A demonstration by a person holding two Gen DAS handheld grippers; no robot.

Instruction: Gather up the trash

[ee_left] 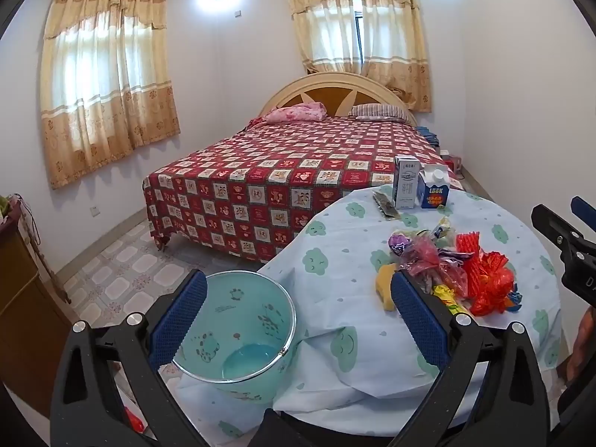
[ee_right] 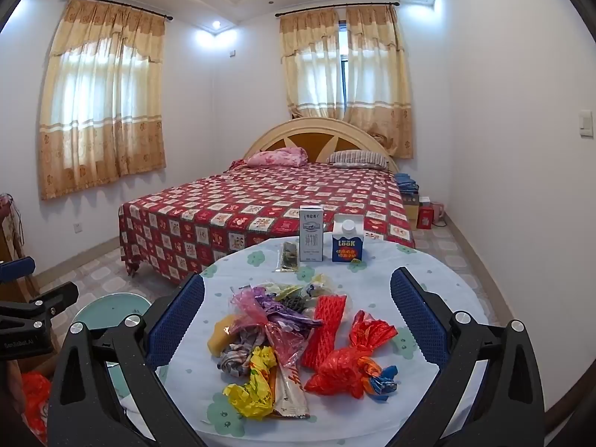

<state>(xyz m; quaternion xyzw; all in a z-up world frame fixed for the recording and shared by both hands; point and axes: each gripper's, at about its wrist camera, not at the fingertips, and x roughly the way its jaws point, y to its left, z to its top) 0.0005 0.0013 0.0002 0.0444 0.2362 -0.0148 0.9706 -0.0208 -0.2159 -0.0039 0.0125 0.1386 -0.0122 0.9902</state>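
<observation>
A pile of crumpled wrappers and plastic bags (ee_right: 298, 342), red, pink, yellow and purple, lies on the round table with the pale cloud-print cloth (ee_right: 372, 290). My right gripper (ee_right: 297, 320) is open and empty, its jaws either side of the pile and above it. My left gripper (ee_left: 298, 316) is open and empty, over the table's left edge. A light-green bin (ee_left: 242, 335) stands beside the table, below the left gripper; it also shows in the right wrist view (ee_right: 111, 305). The pile shows right of the left gripper (ee_left: 458, 268).
Two cartons, a tall white one (ee_right: 311, 232) and a blue-white one (ee_right: 347, 240), stand at the table's far edge with a flat dark packet (ee_right: 287, 257). A bed with a red checked cover (ee_right: 260, 208) is behind. A wooden cabinet (ee_left: 18, 290) is left.
</observation>
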